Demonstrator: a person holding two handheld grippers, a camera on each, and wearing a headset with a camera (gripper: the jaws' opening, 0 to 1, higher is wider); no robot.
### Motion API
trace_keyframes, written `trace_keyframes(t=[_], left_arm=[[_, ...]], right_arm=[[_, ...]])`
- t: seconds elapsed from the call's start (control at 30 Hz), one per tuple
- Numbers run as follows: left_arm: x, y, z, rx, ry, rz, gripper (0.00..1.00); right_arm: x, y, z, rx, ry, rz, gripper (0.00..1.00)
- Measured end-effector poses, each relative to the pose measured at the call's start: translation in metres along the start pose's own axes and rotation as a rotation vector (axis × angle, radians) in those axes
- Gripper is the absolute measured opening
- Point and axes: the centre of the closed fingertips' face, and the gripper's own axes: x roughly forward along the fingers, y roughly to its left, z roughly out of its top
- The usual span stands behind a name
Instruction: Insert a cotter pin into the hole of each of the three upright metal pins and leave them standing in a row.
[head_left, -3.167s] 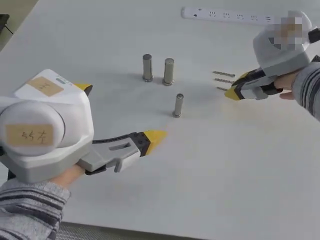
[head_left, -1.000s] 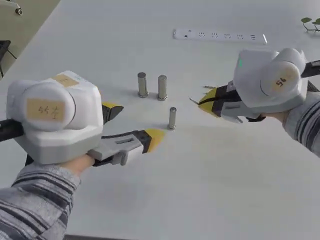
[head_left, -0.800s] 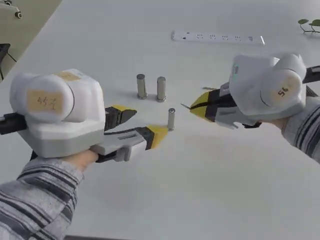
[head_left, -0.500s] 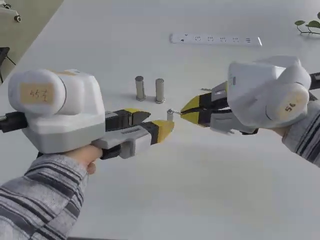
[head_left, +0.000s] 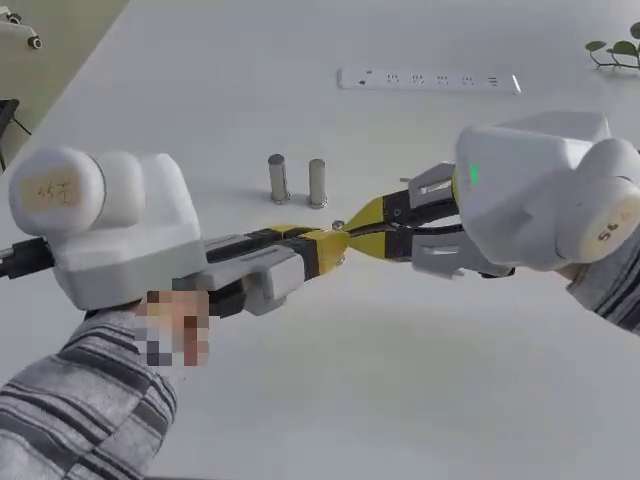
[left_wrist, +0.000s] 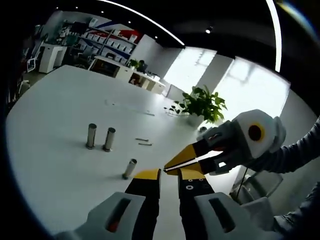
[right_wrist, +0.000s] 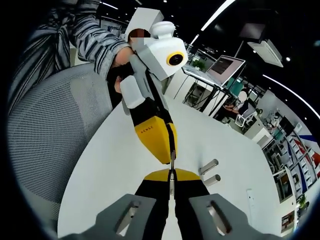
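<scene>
Now the 2 grippers, well apart 3.2 s ago, are found tip to tip over the table. The right gripper is clenched on 1 cotter, whose thin shaft is seen in the right gripper view running at 12 o'clock to the tip of the left gripper. 3.2 s ago 3 lie on the table; 2 loose cotters are left there now.

The left jaws, spread wide 0.5 s ago, are drawn close, with a narrow slit between them. Whether the cotter is pinched by them cannot be told.

The near pin is seen in the left gripper view at 9 o'clock of the left jaws, outside them and gripped by neither tool. In the head view its top is glimpsed just behind the meeting tips.

It is judged that the 1st insertion is being lined up, or the cotter re-gripped, and that no hole is filled yet.

Counted:
- 3 pins: 2 far pins stood side by side at 10 o'clock of the tips, and 1 near.
- 3 cotters: 1 held, 2 loose at 1 o'clock of the near pin.
- 2 grippers.
- 1 power strip, at 12 o'clock on the table.
</scene>
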Motion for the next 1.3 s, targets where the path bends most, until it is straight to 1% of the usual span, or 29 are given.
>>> trace_keyframes(t=[0.1, 0.27, 0.47, 0.57, 0.6, 0.63, 0.67, 0.7, 0.77, 0.8, 0.83, 0.87, 0.9, 0.93, 0.97, 1.0, 1.03, 1.07, 1.1, 1.13, 1.17, 1.3], left_arm=[[0.001, -0.001, -0.001, 0.000, -0.003, 0.003, 0.04], [0.000, 0.000, 0.000, -0.016, -0.014, 0.006, 0.00], [-0.001, 0.001, 0.000, -0.017, -0.012, 0.008, 0.00], [-0.002, 0.000, 0.000, 0.006, -0.012, 0.004, 0.00], [-0.002, -0.001, 0.000, 0.032, -0.010, 0.000, 0.00], [-0.002, -0.001, -0.001, 0.046, -0.008, -0.001, 0.00], [-0.002, -0.002, -0.001, 0.057, -0.009, -0.003, 0.00], [-0.002, -0.002, 0.000, 0.107, -0.010, -0.005, 0.00], [-0.002, -0.004, -0.002, 0.144, 0.004, -0.013, 0.00], [-0.002, -0.004, -0.003, 0.163, 0.009, -0.015, 0.00], [-0.002, -0.004, -0.003, 0.198, 0.014, -0.014, 0.00], [-0.003, -0.004, -0.004, 0.218, 0.020, -0.015, 0.00], [-0.003, -0.004, -0.007, 0.256, 0.035, -0.017, 0.00], [-0.003, -0.004, -0.008, 0.268, 0.041, -0.019, 0.00], [-0.004, -0.004, -0.010, 0.283, 0.051, -0.023, 0.00], [-0.004, -0.004, -0.012, 0.307, 0.060, -0.025, 0.00], [-0.005, -0.003, -0.013, 0.345, 0.071, -0.028, 0.00], [-0.006, -0.003, -0.015, 0.366, 0.080, -0.032, 0.00], [-0.006, -0.004, -0.016, 0.394, 0.081, -0.043, 0.00], [-0.007, -0.005, -0.017, 0.408, 0.084, -0.052, 0.00], [-0.008, -0.007, -0.018, 0.427, 0.090, -0.064, 0.00], [-0.010, -0.010, -0.021, 0.485, 0.102, -0.094, 0.00]], right_arm=[[-0.001, 0.001, 0.004, -0.003, -0.010, 0.002, 0.00], [-0.002, 0.002, 0.006, -0.017, -0.010, 0.003, 0.00], [-0.002, 0.003, 0.008, -0.018, -0.011, 0.000, 0.00], [-0.003, 0.003, 0.008, -0.011, -0.014, -0.001, 0.00], [-0.003, 0.004, 0.008, 0.016, -0.014, 0.002, 0.00], [-0.003, 0.005, 0.008, 0.037, -0.012, 0.010, 0.00], [-0.003, 0.005, 0.008, 0.043, -0.010, 0.013, 0.00], [-0.004, 0.005, 0.008, 0.043, -0.013, 0.010, 0.00], [-0.004, 0.008, 0.008, 0.083, -0.016, 0.029, 0.00], [-0.004, 0.008, 0.006, 0.095, -0.012, 0.030, 0.00], [-0.005, 0.007, 0.005, 0.110, -0.009, 0.030, 0.00], [-0.005, 0.008, 0.005, 0.123, -0.014, 0.034, 0.01], [-0.005, 0.009, 0.002, 0.167, -0.016, 0.047, 0.03], [-0.005, 0.010, 0.002, 0.184, -0.019, 0.050, 0.04], [-0.006, 0.011, 0.001, 0.223, -0.032, 0.064, 0.05], [-0.006, 0.011, 0.000, 0.243, -0.032, 0.067, 0.06], [-0.007, 0.013, 0.000, 0.276, -0.044, 0.077, 0.06], [-0.007, 0.015, 0.000, 0.296, -0.050, 0.089, 0.07], [-0.008, 0.016, 0.000, 0.333, -0.061, 0.099, 0.07], [-0.009, 0.018, 0.000, 0.346, -0.070, 0.108, 0.07], [-0.009, 0.019, -0.001, 0.389, -0.082, 0.125, 0.07], [-0.010, 0.022, -0.005, 0.473, -0.103, 0.161, 0.08]])
